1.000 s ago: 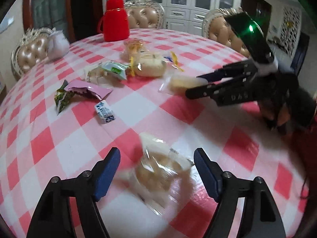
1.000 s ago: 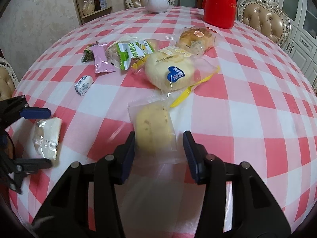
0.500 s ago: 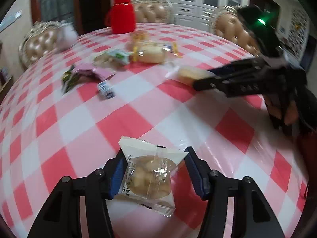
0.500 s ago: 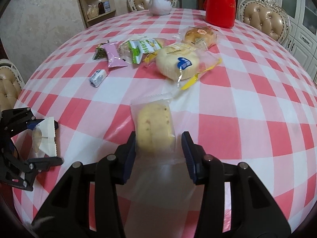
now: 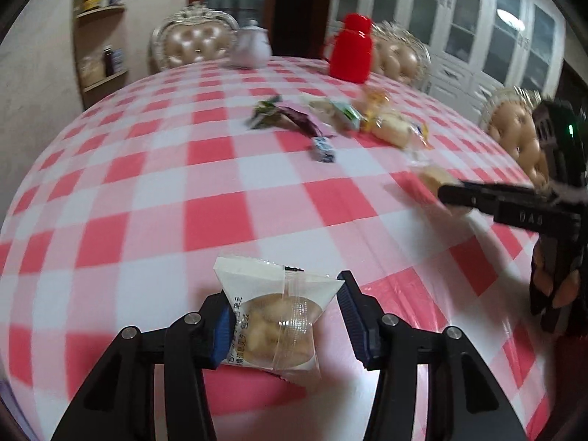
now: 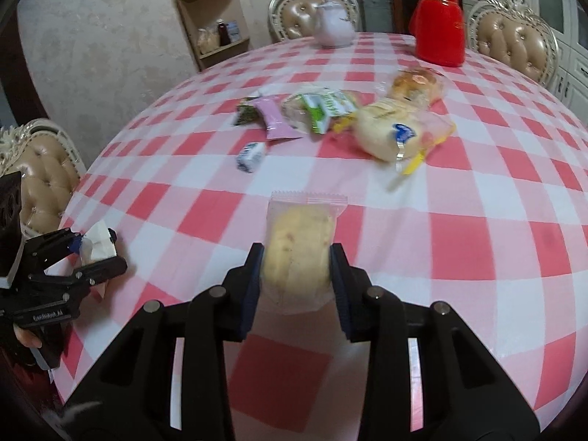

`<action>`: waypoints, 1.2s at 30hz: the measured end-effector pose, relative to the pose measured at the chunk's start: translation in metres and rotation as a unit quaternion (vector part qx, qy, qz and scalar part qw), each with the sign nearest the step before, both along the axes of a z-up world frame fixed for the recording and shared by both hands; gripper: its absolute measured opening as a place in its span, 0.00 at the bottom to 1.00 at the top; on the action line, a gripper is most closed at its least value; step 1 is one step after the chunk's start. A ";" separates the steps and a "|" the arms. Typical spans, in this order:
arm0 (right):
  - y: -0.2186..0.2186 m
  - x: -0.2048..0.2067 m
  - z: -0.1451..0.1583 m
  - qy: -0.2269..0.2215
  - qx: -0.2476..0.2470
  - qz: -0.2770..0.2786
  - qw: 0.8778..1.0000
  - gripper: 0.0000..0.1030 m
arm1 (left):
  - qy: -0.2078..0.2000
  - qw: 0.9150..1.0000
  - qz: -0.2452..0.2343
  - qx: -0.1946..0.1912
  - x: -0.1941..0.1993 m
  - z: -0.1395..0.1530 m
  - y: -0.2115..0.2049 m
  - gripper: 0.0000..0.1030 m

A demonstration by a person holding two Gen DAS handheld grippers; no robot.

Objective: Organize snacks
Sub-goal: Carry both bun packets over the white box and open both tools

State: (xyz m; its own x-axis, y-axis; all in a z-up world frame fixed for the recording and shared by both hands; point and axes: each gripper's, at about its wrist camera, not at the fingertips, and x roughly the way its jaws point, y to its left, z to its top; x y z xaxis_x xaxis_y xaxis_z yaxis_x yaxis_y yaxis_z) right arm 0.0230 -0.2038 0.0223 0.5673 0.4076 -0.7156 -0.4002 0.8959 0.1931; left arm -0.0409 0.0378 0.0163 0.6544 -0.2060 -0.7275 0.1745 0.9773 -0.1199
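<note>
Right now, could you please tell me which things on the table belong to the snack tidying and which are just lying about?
Part of the job:
- biscuit packet in the left gripper
- wrapped cake in the right gripper
- bread bag
- bun
- green packet
- pink packet
- small candy

Lying about:
- red jug
- teapot
- chairs

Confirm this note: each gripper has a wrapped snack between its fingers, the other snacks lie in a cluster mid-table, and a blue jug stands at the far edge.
One detail is off: the jug is red, not blue, as the right wrist view shows. Otherwise correct: the left gripper and right gripper each have a wrapped snack between their fingers.
</note>
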 end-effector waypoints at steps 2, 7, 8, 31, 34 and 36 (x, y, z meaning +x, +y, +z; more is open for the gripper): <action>0.008 -0.005 0.001 -0.004 0.001 0.008 1.000 0.38 | -0.008 1.000 0.011 -0.009 -0.009 0.006 0.007 0.50; 0.038 -0.021 0.002 -0.009 0.002 0.042 0.999 0.38 | -0.025 0.999 0.042 -0.008 -0.032 0.019 0.029 0.50; 0.044 -0.024 0.002 -0.010 0.001 0.048 0.999 0.38 | -0.026 0.998 0.049 -0.012 -0.036 0.020 0.034 0.50; 0.216 -0.110 0.014 -0.006 0.060 0.246 0.967 0.38 | -0.027 0.979 0.199 0.017 -0.154 0.029 0.166 0.50; 0.243 -0.127 0.014 -0.004 0.060 0.279 0.958 0.38 | -0.021 0.975 0.219 0.020 -0.171 0.027 0.183 0.50; 0.256 -0.136 0.013 -0.002 0.058 0.300 0.952 0.38 | -0.020 0.972 0.232 0.026 -0.180 0.027 0.195 0.50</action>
